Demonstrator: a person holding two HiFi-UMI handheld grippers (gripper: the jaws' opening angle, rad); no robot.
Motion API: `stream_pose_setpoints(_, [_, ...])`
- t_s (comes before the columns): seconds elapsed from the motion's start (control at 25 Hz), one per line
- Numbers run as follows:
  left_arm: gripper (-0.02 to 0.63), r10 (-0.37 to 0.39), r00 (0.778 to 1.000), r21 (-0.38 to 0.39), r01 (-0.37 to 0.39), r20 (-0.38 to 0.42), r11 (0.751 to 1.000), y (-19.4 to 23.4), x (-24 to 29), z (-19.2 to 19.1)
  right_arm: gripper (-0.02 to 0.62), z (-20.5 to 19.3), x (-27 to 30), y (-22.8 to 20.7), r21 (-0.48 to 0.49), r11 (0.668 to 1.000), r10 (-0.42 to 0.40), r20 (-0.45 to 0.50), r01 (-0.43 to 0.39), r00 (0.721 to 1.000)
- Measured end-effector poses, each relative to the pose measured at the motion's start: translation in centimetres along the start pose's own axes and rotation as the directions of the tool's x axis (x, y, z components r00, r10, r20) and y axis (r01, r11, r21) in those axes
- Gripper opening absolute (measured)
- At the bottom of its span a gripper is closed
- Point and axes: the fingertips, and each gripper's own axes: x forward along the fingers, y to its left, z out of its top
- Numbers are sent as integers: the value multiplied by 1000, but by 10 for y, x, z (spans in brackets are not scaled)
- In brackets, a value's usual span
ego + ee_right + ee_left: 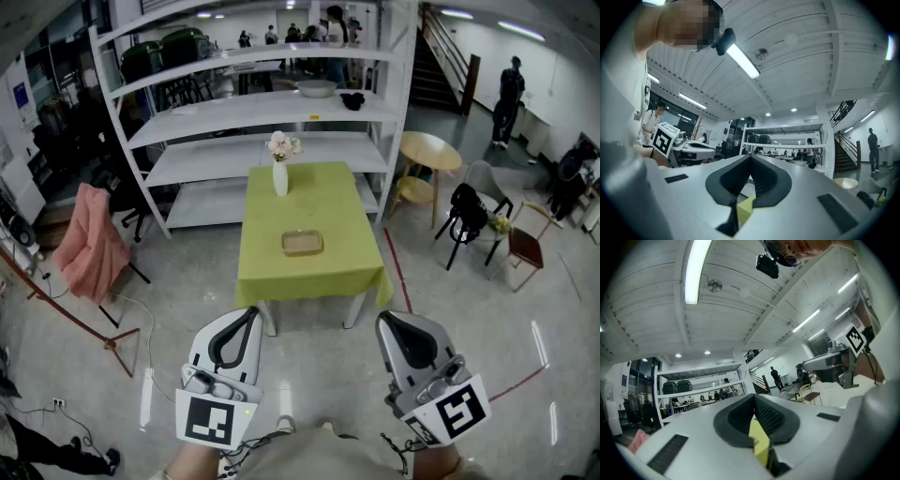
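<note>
One white vase [280,178] holds pale flowers [283,144] behind a shallow tray [302,243].

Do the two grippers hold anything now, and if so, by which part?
Nothing is held. The left gripper and the right gripper both have their jaws together and empty, apart from the green table.

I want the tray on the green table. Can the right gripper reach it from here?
Probably not from here: a stretch of floor lies between the right gripper and the green table, and the tray sits mid-table. Nothing blocks the way.
</note>
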Motion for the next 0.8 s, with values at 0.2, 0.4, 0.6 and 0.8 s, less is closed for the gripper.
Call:
stream_pose_setpoints(0.2, [7, 3, 1000, 2, -3, -3, 1000, 3, 4, -1, 6, -1, 5, -6, 24, 1000, -12, 13, 12, 1000])
stream_pose_setpoints(0.4, [6, -2, 1000, -5, 2, -14, 1000, -4, 11, -7, 6, -9, 4, -14, 63, 998, -14, 16, 13, 1000])
stream_pose_setpoints(0.6, [6, -2, 1000, -9, 2, -31, 1000, -13, 20, -8, 6, -15, -1, -25, 71, 997, -9, -1, 9, 1000])
stream_pose_setpoints(0.8, [6, 8, 999, -9, -8, -35, 1000, -24, 28, -10, 6, -23, -6, -37, 67, 998, -2, -13, 3, 1000])
